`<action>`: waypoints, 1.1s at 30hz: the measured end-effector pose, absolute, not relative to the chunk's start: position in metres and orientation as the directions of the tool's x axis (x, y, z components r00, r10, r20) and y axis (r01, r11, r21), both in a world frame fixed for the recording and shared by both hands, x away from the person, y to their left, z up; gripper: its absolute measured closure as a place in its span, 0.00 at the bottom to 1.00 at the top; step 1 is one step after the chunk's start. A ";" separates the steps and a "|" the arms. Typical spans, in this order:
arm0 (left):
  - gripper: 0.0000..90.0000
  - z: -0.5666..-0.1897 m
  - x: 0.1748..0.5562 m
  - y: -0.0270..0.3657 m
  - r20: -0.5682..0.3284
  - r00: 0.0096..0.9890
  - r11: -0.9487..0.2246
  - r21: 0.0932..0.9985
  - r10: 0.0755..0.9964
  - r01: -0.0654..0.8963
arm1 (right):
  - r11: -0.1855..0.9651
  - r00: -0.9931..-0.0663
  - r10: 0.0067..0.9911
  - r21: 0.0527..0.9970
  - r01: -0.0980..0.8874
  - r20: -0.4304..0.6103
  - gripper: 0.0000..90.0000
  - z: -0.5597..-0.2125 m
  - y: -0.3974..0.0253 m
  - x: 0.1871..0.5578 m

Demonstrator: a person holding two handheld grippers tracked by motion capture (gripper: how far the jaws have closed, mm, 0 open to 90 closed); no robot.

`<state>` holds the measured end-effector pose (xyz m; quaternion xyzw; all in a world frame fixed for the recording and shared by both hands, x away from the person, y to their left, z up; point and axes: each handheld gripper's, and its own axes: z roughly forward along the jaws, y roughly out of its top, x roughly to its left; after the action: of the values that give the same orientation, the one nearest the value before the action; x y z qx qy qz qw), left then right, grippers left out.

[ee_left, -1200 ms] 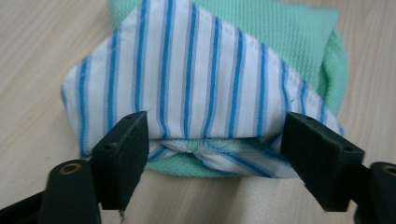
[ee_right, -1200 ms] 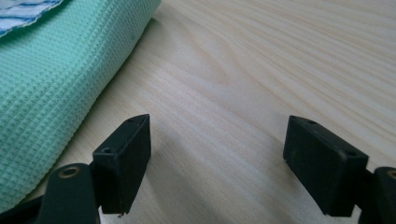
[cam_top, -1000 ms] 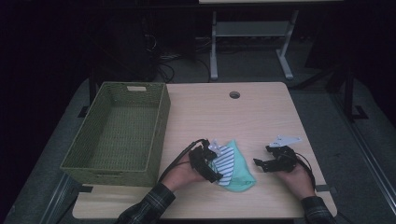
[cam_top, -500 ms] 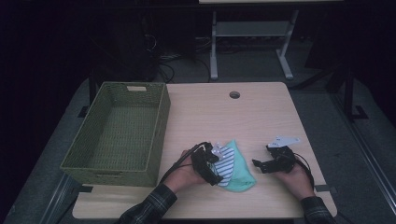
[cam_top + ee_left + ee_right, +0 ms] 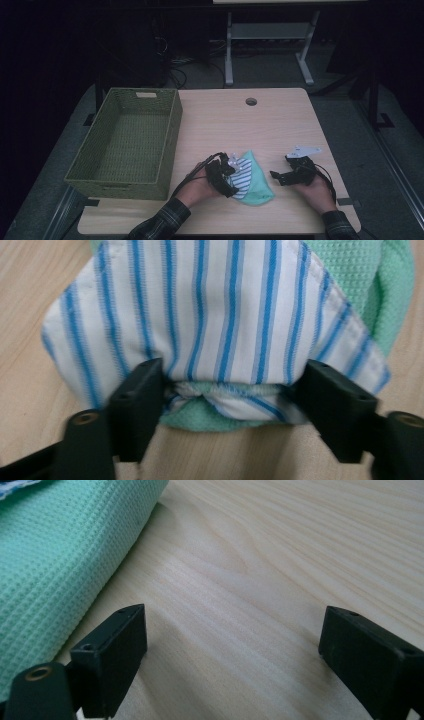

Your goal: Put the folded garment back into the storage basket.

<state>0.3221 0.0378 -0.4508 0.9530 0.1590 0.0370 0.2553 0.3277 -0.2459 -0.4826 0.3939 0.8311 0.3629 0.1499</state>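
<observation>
A white cloth with blue stripes point(image 5: 242, 174) point(image 5: 225, 315) lies folded on top of a mint-green waffle cloth point(image 5: 258, 187) point(image 5: 367, 280) near the table's front edge. My left gripper point(image 5: 231, 181) point(image 5: 232, 390) is open, its jaws straddling the near folded edge of the striped cloth, with green fabric showing under that edge. My right gripper point(image 5: 279, 176) point(image 5: 235, 645) is open a little to the right of the cloths, low over bare wood, with nothing between its jaws. In the right gripper view the green cloth point(image 5: 65, 555) lies just beyond its left jaw.
A green woven basket point(image 5: 172, 135), with nothing in it, stands on the left side of the wooden table point(image 5: 240, 130). A round cable hole point(image 5: 251, 101) sits near the far edge. Dark floor, cables and a metal stand lie beyond the table.
My left gripper has slid a little to the right, onto the edge of the striped cloth. The right gripper has stayed about where it was.
</observation>
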 end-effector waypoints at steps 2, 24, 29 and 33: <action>0.45 -0.449 0.322 0.038 -0.015 0.948 -0.818 0.502 0.317 0.281 | 0.426 -0.644 0.764 0.721 0.547 0.037 0.13 -0.483 -0.246 0.328; 0.82 -0.437 0.331 0.050 -0.113 0.939 -0.759 0.561 0.325 0.330 | 0.425 -0.643 0.765 0.721 0.547 0.037 0.12 -0.483 -0.246 0.328; 0.82 -0.430 0.331 0.053 -0.139 0.932 -0.734 0.582 0.334 0.350 | 0.425 -0.643 0.765 0.720 0.548 0.037 0.12 -0.483 -0.246 0.328; 0.82 -0.425 0.331 0.054 -0.156 0.932 -0.729 0.586 0.328 0.354 | 0.426 -0.644 0.764 0.721 0.547 0.037 0.12 -0.483 -0.246 0.328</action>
<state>0.3309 0.0539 -0.4251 0.9295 0.1833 -0.0207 0.3194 0.3279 -0.2460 -0.4826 0.3946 0.8310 0.3623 0.1500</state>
